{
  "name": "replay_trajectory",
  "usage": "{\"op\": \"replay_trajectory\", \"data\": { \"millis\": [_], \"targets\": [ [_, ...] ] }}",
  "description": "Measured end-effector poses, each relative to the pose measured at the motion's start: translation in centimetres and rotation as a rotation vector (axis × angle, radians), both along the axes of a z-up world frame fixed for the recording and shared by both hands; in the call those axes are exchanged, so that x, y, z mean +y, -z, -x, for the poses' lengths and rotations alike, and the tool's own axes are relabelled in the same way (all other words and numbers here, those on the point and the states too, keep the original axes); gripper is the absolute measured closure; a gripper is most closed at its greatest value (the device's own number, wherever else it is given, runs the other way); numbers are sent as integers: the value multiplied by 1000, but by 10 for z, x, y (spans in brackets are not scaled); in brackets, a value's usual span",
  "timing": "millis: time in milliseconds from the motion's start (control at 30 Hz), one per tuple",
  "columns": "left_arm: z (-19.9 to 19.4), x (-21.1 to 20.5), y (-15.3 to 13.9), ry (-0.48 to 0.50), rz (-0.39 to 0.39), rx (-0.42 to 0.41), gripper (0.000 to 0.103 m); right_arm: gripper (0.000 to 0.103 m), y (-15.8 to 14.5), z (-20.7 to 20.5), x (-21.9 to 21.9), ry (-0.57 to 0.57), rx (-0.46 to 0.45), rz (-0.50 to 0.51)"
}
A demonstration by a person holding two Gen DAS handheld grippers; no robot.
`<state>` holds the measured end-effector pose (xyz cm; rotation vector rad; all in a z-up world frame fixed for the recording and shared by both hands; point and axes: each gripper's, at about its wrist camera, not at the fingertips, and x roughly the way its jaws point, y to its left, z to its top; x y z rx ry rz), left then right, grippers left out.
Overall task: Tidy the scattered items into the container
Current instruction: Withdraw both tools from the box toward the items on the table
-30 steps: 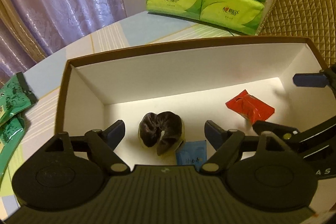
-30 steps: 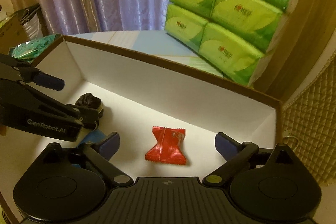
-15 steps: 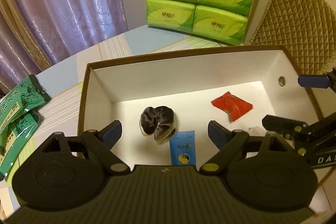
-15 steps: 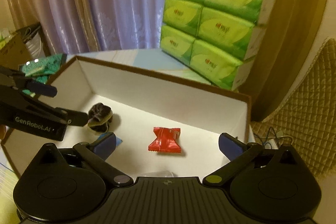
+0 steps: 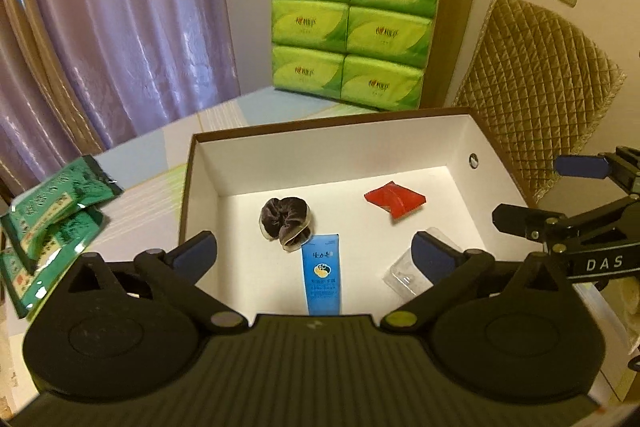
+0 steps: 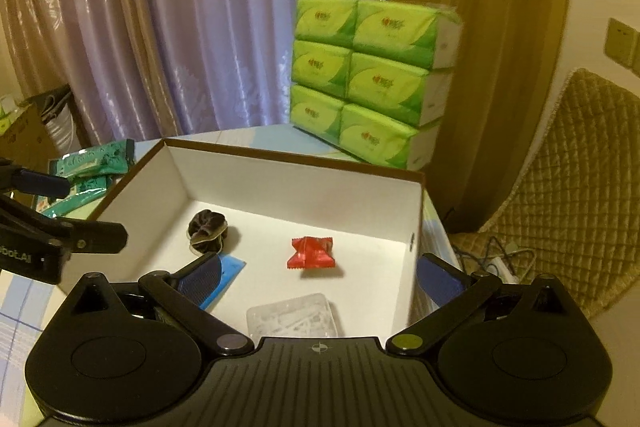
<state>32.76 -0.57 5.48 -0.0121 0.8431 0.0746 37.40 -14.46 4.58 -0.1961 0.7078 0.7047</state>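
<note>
Both tools were empty, the left tool [image 5: 314,253] still spreading, the right tool [image 6: 318,273] wide; the green packets [image 5: 56,215] left of the box [image 5: 320,129] looked light, crinkly and slippery, best pinched across a flat edge.

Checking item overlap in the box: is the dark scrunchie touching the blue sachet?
Touching. The left wrist view shows the scrunchie with its lower edge meeting the blue sachet at the sachet's top corner, no floor between.

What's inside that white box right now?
The box holds four things: a dark scrunchie, a blue sachet, a red wrapped candy and a clear plastic case. The near strip of its floor is hidden behind the gripper bodies.
</note>
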Motion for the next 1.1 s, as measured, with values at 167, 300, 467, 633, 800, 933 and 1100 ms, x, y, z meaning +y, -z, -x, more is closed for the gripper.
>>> {"op": "replay_trajectory", "data": {
  "millis": [167,300,467,633,800,933,1100],
  "targets": [
    [29,-4,-12,-16,19,-29,1,2,-10,25,-15,13,-26,-9],
    [51,-9,-18,-26,-11,-49,1,2,-15,44,-27,22,-33,-15],
    [77,-13,-24,-37,-30,-48,1,2,-16,67,-39,37,-29,-22],
    [102,-18,-28,-42,-52,-49,1,2,-15,87,-49,41,-21,-23],
    [123,-23,-28,-55,-51,-43,1,2,-14,105,-57,45,-29,-14],
    [138,-24,-25,-68,-32,-42,1,2,-13,119,-62,48,-32,-10],
    [155,-25,-19,-79,-15,-31,1,2,-10,135,-66,43,-29,0]
  ]
}}
